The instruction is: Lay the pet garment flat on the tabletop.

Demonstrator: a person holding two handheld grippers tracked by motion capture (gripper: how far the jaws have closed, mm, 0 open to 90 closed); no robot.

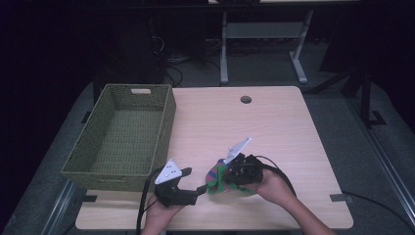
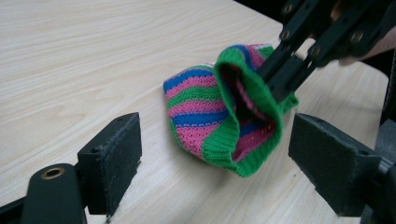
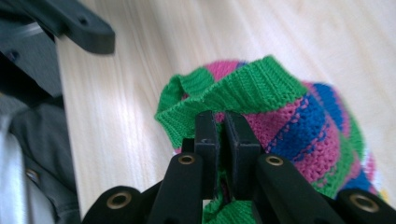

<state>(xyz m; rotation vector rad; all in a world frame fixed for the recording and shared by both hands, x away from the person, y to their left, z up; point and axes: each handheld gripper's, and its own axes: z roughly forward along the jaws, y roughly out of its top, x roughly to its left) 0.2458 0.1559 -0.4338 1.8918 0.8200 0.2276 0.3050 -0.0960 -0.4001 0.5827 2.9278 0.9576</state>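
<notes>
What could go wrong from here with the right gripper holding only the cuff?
The right gripper pinches just the green cuff of the striped knit sock; it may slip out if lifted. The open left gripper faces the sagging opening and could push the sock along the table rather than catch an edge.

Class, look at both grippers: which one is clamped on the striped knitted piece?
The right gripper, shut on the green ribbed cuff of the pink, blue and green knitted piece. The left gripper stands open, empty.
</notes>
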